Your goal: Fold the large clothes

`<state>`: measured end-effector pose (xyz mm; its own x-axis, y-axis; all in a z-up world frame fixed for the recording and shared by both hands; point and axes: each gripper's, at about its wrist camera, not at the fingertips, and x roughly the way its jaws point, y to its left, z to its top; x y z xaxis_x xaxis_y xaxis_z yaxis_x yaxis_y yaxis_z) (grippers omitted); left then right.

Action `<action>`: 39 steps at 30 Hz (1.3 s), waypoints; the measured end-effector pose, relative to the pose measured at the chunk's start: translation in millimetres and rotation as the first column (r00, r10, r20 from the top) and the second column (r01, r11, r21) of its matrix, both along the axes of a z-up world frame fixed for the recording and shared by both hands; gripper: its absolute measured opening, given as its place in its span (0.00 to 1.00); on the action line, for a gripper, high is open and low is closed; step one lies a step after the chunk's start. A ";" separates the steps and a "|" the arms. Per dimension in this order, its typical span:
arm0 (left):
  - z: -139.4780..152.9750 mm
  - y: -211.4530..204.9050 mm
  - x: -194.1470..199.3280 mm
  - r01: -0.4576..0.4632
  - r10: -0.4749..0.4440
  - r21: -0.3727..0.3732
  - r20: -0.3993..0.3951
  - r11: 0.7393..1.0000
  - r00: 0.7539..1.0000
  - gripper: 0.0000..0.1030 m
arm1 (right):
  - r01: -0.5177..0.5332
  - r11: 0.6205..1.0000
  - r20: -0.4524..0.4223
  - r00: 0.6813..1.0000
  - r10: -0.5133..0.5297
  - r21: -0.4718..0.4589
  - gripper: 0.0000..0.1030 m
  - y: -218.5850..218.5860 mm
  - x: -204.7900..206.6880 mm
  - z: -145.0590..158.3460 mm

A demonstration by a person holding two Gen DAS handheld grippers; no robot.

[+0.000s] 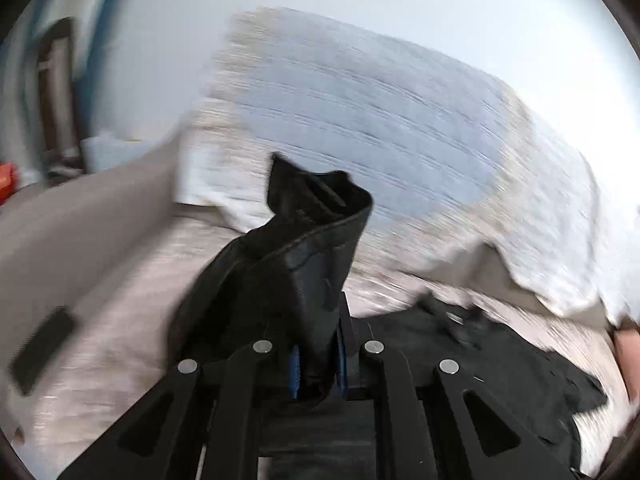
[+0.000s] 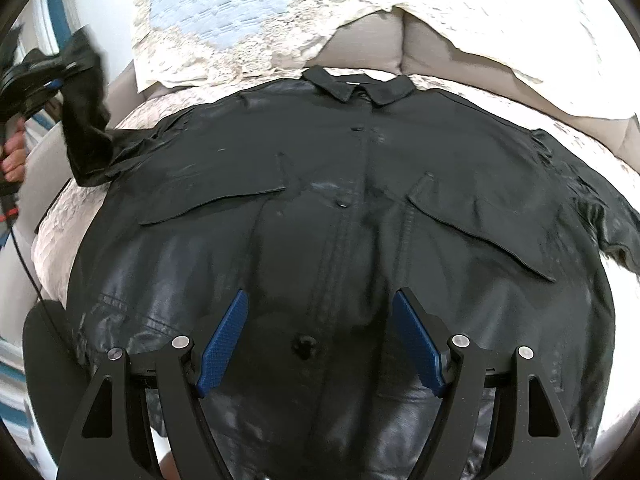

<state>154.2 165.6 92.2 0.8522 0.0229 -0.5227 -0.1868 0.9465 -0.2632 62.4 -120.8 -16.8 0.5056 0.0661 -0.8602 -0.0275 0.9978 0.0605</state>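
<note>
In your left view, your left tongs point(image 1: 316, 364) are clamped on the black shirt's sleeve point(image 1: 304, 248), which rises ahead of them. In your right view, your right tongs point(image 2: 320, 340) stand wide over the shirt point(image 2: 360, 184), spread flat beneath and ahead of them, collar point(image 2: 356, 86) farthest away.

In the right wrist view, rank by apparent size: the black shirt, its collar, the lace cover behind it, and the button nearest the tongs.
1. black shirt
2. lace cover, though farther from the camera
3. collar
4. button
</note>
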 end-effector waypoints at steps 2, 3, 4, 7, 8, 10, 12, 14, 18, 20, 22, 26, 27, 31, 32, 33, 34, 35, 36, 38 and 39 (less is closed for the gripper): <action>-11.7 -37.8 19.6 0.091 -0.091 -0.010 -0.025 0.996 0.995 0.13 | 0.021 1.000 -0.002 1.000 -0.021 0.000 0.73 -9.8 -4.8 -0.3; -20.6 -55.0 29.5 0.126 -0.127 -0.014 -0.048 0.992 0.991 0.13 | 0.033 0.999 -0.004 0.999 -0.033 0.000 0.73 -15.0 -7.1 -0.9; -32.4 -71.1 40.1 0.160 -0.161 -0.019 -0.080 0.987 0.984 0.13 | 0.042 0.999 -0.006 0.999 -0.042 0.001 0.73 -18.8 -8.5 -1.2; -77.5 -109.0 65.2 0.249 -0.259 -0.074 -0.197 0.966 0.946 0.14 | 0.077 0.997 -0.014 0.997 -0.076 0.001 0.73 -32.7 -14.4 -3.0; -90.7 -117.1 71.3 0.269 -0.284 -0.097 -0.231 0.958 0.930 0.15 | 0.085 0.996 -0.016 0.996 -0.085 0.003 0.73 -36.0 -15.6 -3.5; -115.6 -133.9 75.8 0.307 -0.337 -0.142 -0.308 0.941 0.890 0.19 | 0.099 0.995 -0.021 0.995 -0.099 0.009 0.73 -41.2 -17.9 -4.0; -124.9 -145.6 68.6 0.348 -0.392 -0.185 -0.332 0.919 0.858 0.32 | 0.107 0.994 -0.022 0.994 -0.107 0.014 0.73 -44.2 -18.3 -4.3; -115.2 -151.7 51.1 0.389 -0.430 -0.187 -0.303 0.902 0.851 0.44 | 0.110 0.994 -0.020 0.994 -0.110 0.022 0.73 -45.3 -16.8 -4.6; -71.6 -139.0 9.9 0.431 -0.463 -0.197 -0.160 0.880 0.872 0.58 | 0.100 0.994 -0.003 0.995 -0.100 0.051 0.73 -41.4 -5.5 0.3; -50.5 -116.3 -3.9 0.390 -0.411 -0.174 -0.108 0.904 0.905 0.59 | 0.084 0.993 0.006 0.996 -0.085 0.081 0.73 -36.4 5.3 4.7; -37.4 -83.7 -11.3 0.308 -0.321 -0.148 -0.080 0.940 0.944 0.60 | 0.063 0.989 0.019 0.998 -0.066 0.132 0.73 -28.9 23.5 10.1; -46.3 -17.7 -9.5 0.137 -0.154 -0.156 -0.107 0.978 0.982 0.60 | 0.024 0.976 0.040 0.999 -0.034 0.217 0.73 -9.1 68.5 13.2; -50.2 -6.2 -9.1 0.102 -0.123 -0.161 -0.121 0.982 0.985 0.60 | 0.019 0.968 0.030 0.999 -0.028 0.249 0.73 -3.6 85.4 10.5; -71.7 14.0 -10.1 0.064 -0.094 -0.183 -0.161 0.981 0.982 0.59 | 0.018 0.940 -0.036 0.999 -0.006 0.340 0.73 14.7 144.9 -14.8; -77.1 13.7 -10.9 0.071 -0.103 -0.186 -0.168 0.980 0.980 0.59 | 0.027 0.940 -0.066 0.998 -0.005 0.340 0.73 18.7 158.1 -24.7; -82.9 10.3 -4.6 0.077 -0.110 -0.186 -0.176 0.980 0.978 0.59 | 0.034 0.941 -0.104 0.995 0.001 0.337 0.73 23.7 171.1 -36.9; -90.7 10.5 0.7 0.085 -0.121 -0.189 -0.190 0.978 0.974 0.59 | 0.038 0.940 -0.140 0.990 0.011 0.339 0.70 28.6 180.8 -48.5; -95.3 7.5 0.1 0.094 -0.133 -0.192 -0.201 0.977 0.971 0.58 | 0.040 0.941 -0.173 0.985 0.020 0.337 0.53 32.9 186.9 -58.8; -99.7 5.7 0.7 0.103 -0.143 -0.192 -0.209 0.976 0.967 0.58 | 0.043 0.952 -0.192 0.981 0.016 0.303 0.37 37.2 190.4 -64.8; -108.0 1.1 4.6 0.124 -0.163 -0.179 -0.226 0.976 0.960 0.58 | 0.003 0.968 -0.162 0.986 0.039 0.249 0.09 42.9 192.5 -59.0; -110.1 -0.6 4.7 0.132 -0.170 -0.171 -0.230 0.976 0.958 0.58 | -0.006 0.964 -0.148 0.988 0.047 0.267 0.06 39.9 193.3 -52.0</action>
